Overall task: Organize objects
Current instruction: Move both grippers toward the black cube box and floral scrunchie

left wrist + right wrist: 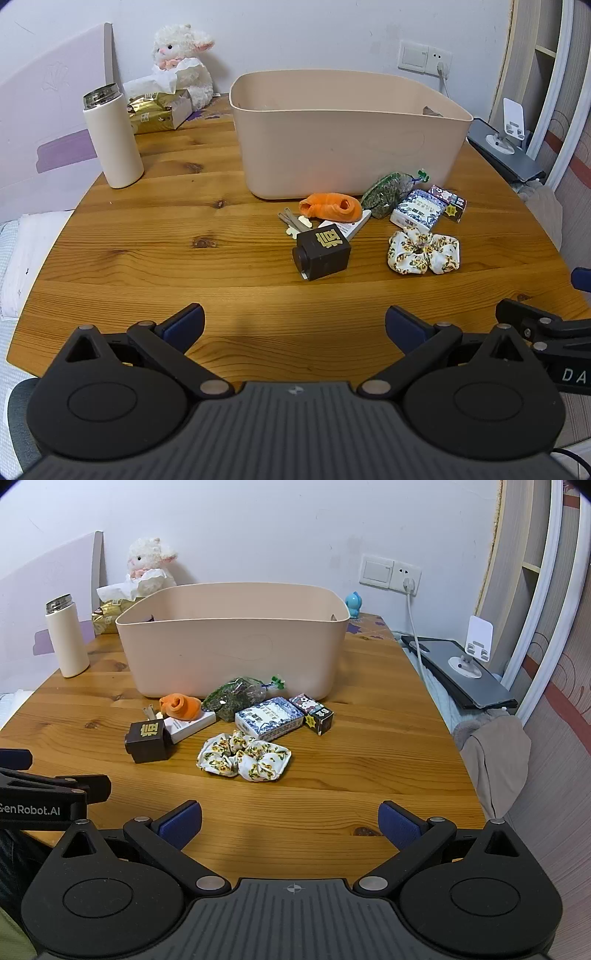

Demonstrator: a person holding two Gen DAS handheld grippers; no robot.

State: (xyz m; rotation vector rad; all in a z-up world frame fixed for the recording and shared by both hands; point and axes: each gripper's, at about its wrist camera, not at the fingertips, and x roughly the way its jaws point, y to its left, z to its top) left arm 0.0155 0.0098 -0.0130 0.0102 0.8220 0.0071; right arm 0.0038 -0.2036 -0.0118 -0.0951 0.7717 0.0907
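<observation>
A beige plastic bin [347,140] [236,642] stands on the wooden table [147,266] [369,768]. In front of it lie a dark brown box with a gold character [322,251] [149,740], an orange sock [330,207] [181,706], a green bag [388,190] [232,696], a blue-and-white packet [417,212] [269,717], a small dark carton [448,202] [314,709], a white box [347,228] [188,725], keys [293,223] and a floral scrunchie [423,253] [243,758]. My left gripper [294,326] and right gripper [290,823] hover open over the near table edge, holding nothing.
A white flask [110,140] [66,635] stands at the left, with a tissue box [159,107] and a plush lamb [184,59] [147,561] behind it. A small blue figure [354,603] sits behind the bin. A grey device with a phone stand [465,668] lies off the table's right.
</observation>
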